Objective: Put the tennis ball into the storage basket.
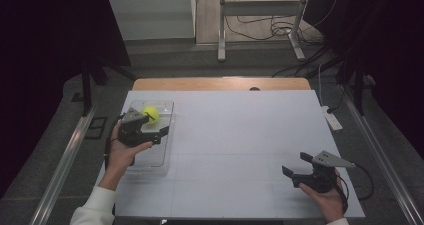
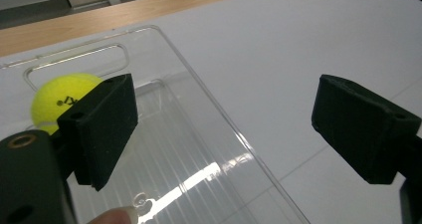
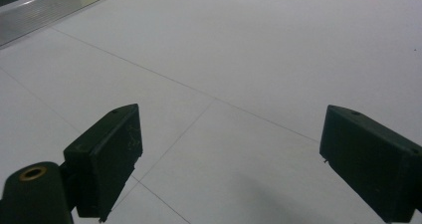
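High view first: a smooth white board covers the table (image 1: 240, 150), with a strip of pale wood showing at its far edge. On the left sits a clear plastic tray (image 1: 167, 116), rectangular with rounded corners, its long axis running from the person's side toward the far edge. Inside it, at the far end, lies a fuzzy yellow-green tennis ball (image 1: 150, 114), round, so no long axis to call.

The left gripper (image 1: 161, 133) hovers over the tray just on the near side of the ball, jaws pointing toward the right of the picture. In the left gripper view those blocky matte-black jaws stand wide apart with nothing between them, and the ball (image 2: 62, 104), with dark lettering on its felt, peeks out from behind one jaw. The tray (image 2: 209, 149) shows a ribbed, glossy floor and a slot handle cut in its far end.

Over on the right, the right gripper (image 1: 296, 169) rests well away from the tray, near the board's front corner. The right gripper view shows its jaws spread wide, empty, over the bare white surface crossed by thin seam lines.
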The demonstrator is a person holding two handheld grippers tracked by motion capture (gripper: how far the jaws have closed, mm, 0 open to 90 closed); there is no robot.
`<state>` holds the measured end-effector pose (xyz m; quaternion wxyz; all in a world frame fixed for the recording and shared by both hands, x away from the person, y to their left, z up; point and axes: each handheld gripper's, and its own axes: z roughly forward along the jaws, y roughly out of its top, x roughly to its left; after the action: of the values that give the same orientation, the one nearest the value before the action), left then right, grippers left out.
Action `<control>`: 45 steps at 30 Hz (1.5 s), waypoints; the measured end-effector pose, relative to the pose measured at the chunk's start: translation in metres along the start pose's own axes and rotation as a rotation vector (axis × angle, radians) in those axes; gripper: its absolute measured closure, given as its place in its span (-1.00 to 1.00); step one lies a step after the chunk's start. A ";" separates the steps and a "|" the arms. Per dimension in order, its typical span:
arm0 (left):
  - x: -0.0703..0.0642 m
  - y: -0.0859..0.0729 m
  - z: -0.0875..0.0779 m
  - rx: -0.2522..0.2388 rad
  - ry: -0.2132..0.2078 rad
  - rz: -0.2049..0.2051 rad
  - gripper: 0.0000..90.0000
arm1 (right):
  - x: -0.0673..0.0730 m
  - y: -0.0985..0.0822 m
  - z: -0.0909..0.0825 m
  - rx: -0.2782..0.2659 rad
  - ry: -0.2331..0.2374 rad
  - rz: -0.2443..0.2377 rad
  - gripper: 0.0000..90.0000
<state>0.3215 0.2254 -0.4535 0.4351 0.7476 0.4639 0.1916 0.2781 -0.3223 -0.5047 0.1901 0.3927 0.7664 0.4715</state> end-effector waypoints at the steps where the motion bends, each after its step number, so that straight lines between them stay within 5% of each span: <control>1: 0.000 0.000 0.000 0.000 0.000 0.000 -0.73 | 0.000 0.000 0.000 0.000 0.000 0.000 -0.78; 16: -0.019 -0.031 -0.019 -0.019 -0.051 -0.008 -0.74 | -0.001 0.000 0.000 -0.003 -0.001 0.002 -0.78; 24: -0.035 -0.054 -0.018 0.005 -0.083 0.024 -0.75 | -0.001 0.000 0.000 -0.007 0.001 0.001 -0.78; 36: -0.041 -0.082 -0.020 0.031 -0.073 0.035 -0.75 | -0.001 0.001 0.000 -0.014 0.014 -0.006 -0.78; 45: -0.041 -0.082 -0.020 0.024 -0.067 0.034 -0.75 | 0.000 0.001 -0.001 -0.017 0.023 -0.009 -0.78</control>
<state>0.2439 0.2159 -0.5059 0.4378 0.7666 0.4385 0.1684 0.2781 -0.3223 -0.5037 0.1867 0.3823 0.7661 0.4818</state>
